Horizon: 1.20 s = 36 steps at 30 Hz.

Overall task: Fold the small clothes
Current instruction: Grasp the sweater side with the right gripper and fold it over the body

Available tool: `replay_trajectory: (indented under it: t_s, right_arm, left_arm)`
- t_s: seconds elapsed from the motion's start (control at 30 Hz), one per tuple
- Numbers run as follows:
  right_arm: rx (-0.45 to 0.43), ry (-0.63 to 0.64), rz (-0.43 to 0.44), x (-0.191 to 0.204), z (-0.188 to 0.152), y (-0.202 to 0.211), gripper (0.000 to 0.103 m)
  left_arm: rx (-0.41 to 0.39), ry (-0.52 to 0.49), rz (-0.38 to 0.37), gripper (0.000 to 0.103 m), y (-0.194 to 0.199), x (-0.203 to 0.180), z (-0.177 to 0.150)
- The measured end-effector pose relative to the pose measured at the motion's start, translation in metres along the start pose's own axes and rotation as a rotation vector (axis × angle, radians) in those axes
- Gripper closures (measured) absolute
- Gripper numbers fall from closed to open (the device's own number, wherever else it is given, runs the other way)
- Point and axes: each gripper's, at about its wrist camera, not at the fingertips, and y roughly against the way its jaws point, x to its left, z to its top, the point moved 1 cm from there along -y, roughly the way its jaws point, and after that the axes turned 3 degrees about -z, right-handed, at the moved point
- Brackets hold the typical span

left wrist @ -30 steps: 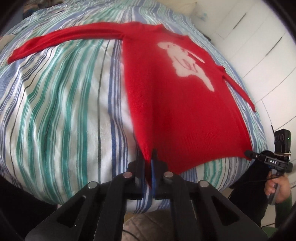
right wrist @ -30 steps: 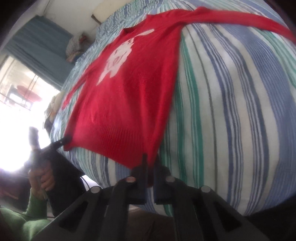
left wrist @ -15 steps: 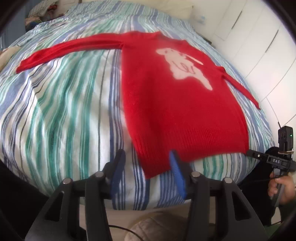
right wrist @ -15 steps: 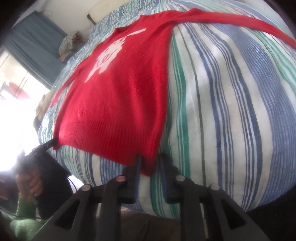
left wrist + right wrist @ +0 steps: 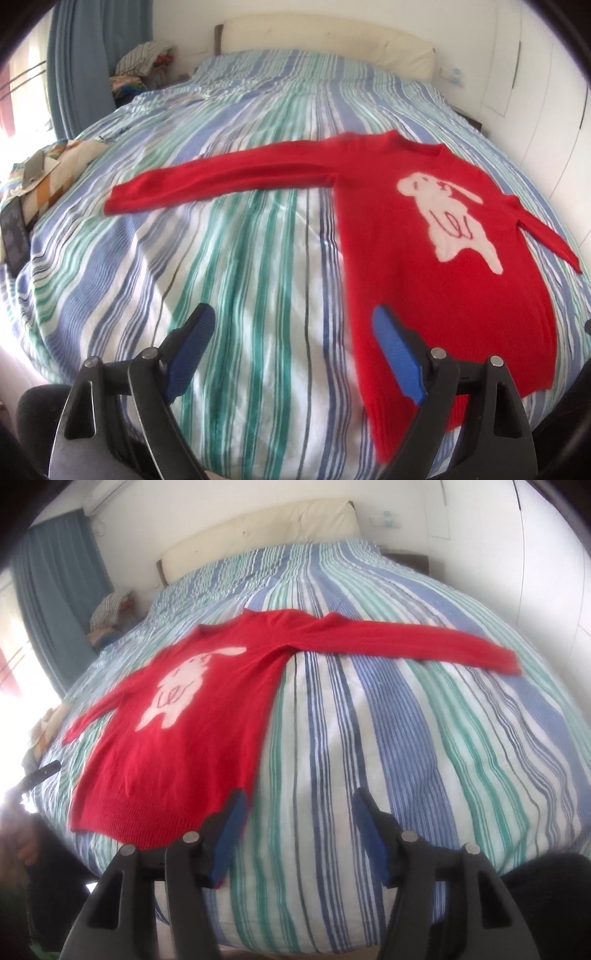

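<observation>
Since a second ago, both hem corners are released and both grippers are drawn back. Left gripper (image 5: 293,343) is spread wide, empty; the sweater (image 5: 443,258) is laid flat ahead-right of its fingers. Right gripper (image 5: 299,821) is likewise spread, empty, sweater (image 5: 184,716) ahead-left, on the bed (image 5: 406,738).

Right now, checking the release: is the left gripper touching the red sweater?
Cannot tell: the left wrist view shows the left gripper open, one finger overlapping the red sweater edge.

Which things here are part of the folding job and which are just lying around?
For the job: red sweater, left tool, right tool.

Just lying about: pile of clothes by the curtain, patterned cushion, phone at the bed's edge.
</observation>
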Motion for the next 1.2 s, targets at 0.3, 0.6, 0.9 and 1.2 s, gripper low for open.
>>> replay_trajectory:
  t_s: [0.3, 0.6, 0.9, 1.2]
  right_arm:
    - [-0.013, 0.047, -0.022, 0.011, 0.01, -0.012, 0.044]
    - [-0.065, -0.095, 0.027, -0.054, 0.067, -0.043, 0.044]
    - [-0.109, -0.863, 0.115, -0.266, 0.09, -0.076, 0.044]
    - [-0.174, -1.04, 0.173, -0.313, 0.089, -0.127, 0.084]
  left_arm:
    - [-0.007, -0.014, 0.084, 0.014, -0.013, -0.002, 0.008]
    - [-0.076, 0.079, 0.095, 0.014, -0.023, 0.035, 0.026]
    - [-0.072, 0.225, 0.096, 0.014, -0.027, 0.061, 0.01]
    - [-0.035, 0.214, 0.123, 0.014, -0.041, 0.055, 0.006]
